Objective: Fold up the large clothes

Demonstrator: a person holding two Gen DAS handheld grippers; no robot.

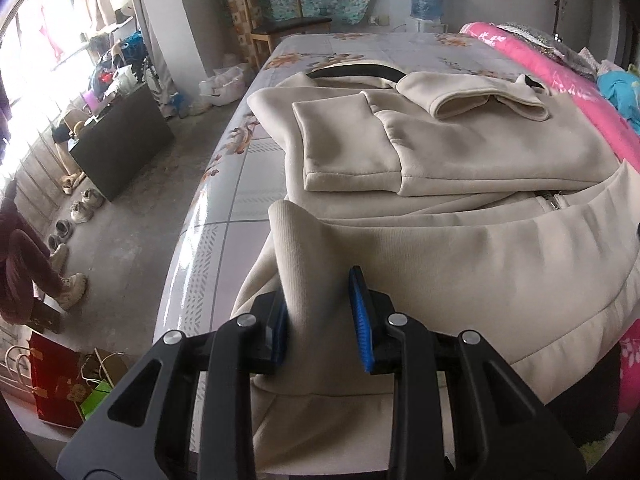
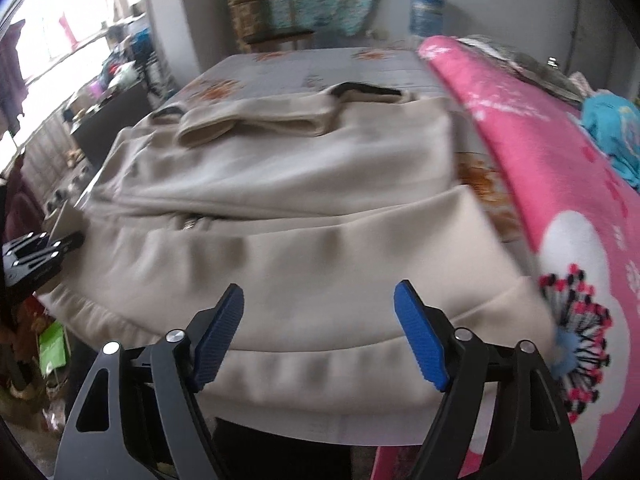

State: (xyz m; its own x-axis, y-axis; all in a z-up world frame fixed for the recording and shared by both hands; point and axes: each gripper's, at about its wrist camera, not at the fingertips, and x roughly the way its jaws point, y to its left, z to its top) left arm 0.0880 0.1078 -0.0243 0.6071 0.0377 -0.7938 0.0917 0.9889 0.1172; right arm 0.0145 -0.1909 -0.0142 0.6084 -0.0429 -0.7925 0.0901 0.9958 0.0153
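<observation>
A beige jacket (image 1: 460, 152) lies on a bed (image 1: 248, 184) covered with a grey floral sheet. Its black-lined collar (image 1: 352, 71) points toward the far end of the bed, and its ribbed hem (image 2: 320, 364) lies at the near edge, so the long axis runs from the near edge away toward the far wall. Both sleeves are folded in across the chest: one sleeve (image 1: 344, 148) lies down the left side with its cuff toward the hem, the other (image 1: 476, 96) lies crosswise just below the collar. A zipper pull (image 1: 554, 201) shows where the lower part meets the upper part.

The left gripper (image 1: 320, 320) has its fingers clamped on a raised fold of the ribbed hem corner, which stands up between the blue pads (image 1: 362, 320). In the right wrist view this gripper (image 2: 36, 256) sits at the jacket's left edge.

The right gripper (image 2: 320, 336) hovers over the hem with its fingers (image 2: 420, 344) wide apart and nothing between them; that view is blurred. A pink quilt (image 2: 552, 184) lies just beside the jacket on its right.
</observation>
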